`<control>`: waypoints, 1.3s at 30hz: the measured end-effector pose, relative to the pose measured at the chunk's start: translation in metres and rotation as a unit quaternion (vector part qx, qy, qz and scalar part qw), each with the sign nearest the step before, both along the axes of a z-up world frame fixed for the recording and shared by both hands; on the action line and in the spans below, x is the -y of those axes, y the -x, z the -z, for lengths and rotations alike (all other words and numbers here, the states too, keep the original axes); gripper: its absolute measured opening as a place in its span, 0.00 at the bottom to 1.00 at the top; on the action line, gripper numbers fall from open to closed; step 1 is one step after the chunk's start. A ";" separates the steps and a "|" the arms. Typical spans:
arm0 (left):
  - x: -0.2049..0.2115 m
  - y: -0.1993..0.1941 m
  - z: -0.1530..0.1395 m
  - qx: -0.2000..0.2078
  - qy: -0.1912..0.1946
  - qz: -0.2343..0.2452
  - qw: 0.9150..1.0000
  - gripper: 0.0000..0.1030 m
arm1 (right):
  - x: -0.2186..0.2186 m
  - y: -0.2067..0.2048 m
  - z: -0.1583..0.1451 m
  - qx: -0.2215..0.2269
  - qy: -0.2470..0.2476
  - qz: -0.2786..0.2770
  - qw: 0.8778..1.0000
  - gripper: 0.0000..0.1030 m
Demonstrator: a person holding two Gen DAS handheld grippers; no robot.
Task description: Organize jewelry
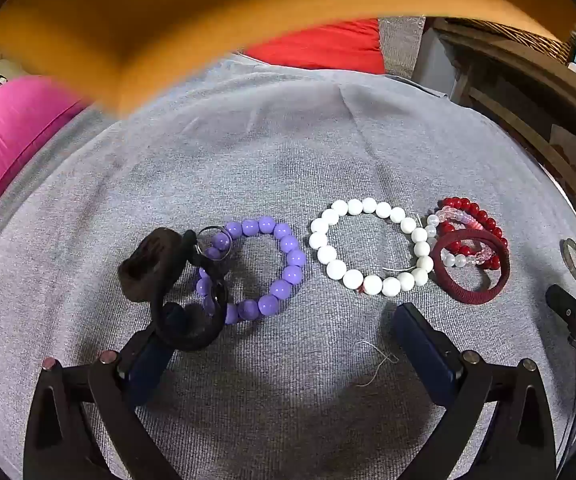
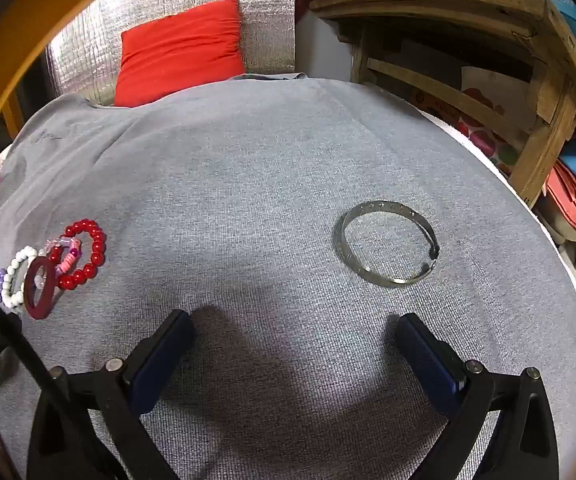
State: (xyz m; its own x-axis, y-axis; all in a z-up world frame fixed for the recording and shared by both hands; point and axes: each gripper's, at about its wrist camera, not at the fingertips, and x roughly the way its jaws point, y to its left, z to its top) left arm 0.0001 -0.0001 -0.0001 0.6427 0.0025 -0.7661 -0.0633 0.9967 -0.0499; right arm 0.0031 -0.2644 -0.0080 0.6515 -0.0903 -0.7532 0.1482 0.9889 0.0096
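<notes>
Between my left gripper's (image 1: 284, 336) wide-apart, empty jaws lies grey cloth (image 1: 272, 152), the purple bead bracelet (image 1: 253, 269) and white bead bracelet (image 1: 370, 247) just beyond, while my right gripper (image 2: 294, 340), equally spread, faces the metal bangle (image 2: 386, 243).

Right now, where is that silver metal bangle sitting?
The silver bangle lies flat on the grey cloth, alone on the right side, just ahead of the open right gripper and far from the red bead bracelet.
</notes>
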 end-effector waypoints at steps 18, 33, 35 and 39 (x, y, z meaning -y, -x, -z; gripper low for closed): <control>0.000 0.000 -0.001 0.001 0.002 0.000 1.000 1.00 | 0.000 0.000 0.000 0.001 -0.001 0.000 1.000 1.00; -0.001 0.001 0.000 0.001 0.002 0.000 1.000 1.00 | -0.001 0.000 0.000 0.001 0.000 0.000 1.000 1.00; -0.001 0.001 0.000 0.001 0.002 0.000 1.000 1.00 | 0.000 0.000 0.000 0.001 0.000 0.000 1.000 1.00; -0.001 0.001 0.000 0.001 0.002 0.000 1.000 1.00 | -0.001 0.000 0.000 0.001 0.000 0.000 1.000 1.00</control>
State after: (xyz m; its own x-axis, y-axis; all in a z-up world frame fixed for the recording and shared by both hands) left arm -0.0008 0.0005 0.0001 0.6441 -0.0013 -0.7649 -0.0631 0.9965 -0.0549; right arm 0.0027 -0.2638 -0.0078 0.6524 -0.0904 -0.7525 0.1489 0.9888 0.0102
